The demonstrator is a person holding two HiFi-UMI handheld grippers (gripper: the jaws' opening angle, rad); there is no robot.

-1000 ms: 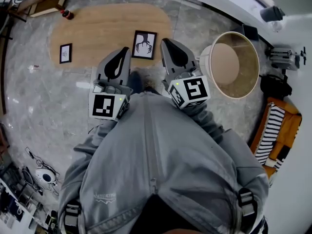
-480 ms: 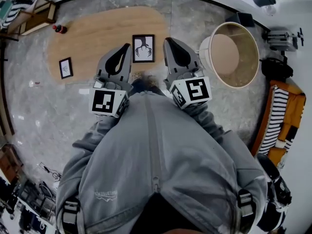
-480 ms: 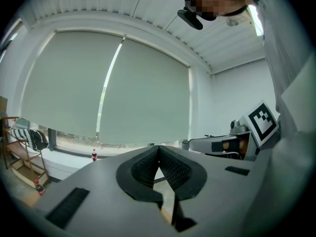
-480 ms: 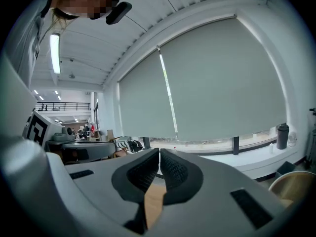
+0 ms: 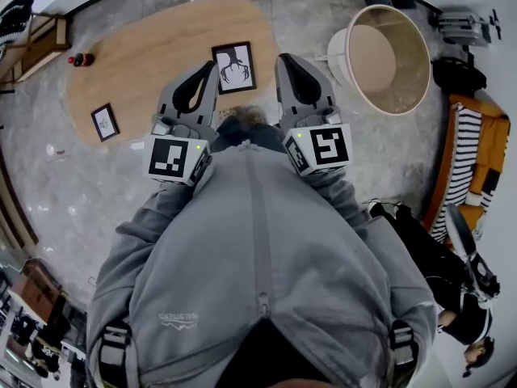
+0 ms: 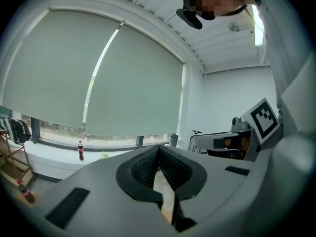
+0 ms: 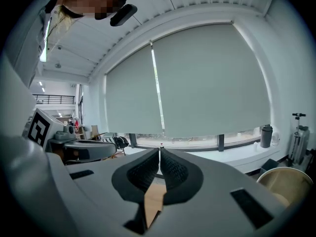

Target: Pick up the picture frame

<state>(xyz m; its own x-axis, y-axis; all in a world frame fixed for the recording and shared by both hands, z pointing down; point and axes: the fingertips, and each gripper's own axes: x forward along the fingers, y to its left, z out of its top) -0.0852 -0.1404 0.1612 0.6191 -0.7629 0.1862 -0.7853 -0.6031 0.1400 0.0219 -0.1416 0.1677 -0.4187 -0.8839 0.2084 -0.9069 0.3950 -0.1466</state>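
Grippers, two: on the left gripper and the right gripper I see the jaws pressed together, empty, touching nothing.
Picture frames, two: the larger picture frame lies flat just ahead, between my two gripper tips. The smaller picture frame lies well out to the left of the left gripper.
Oval wooden surface, one: ahead of both tips, carrying both frames.
Round tub, one: right of the right gripper, apart from it.
Red bottle, one: far ahead-left.
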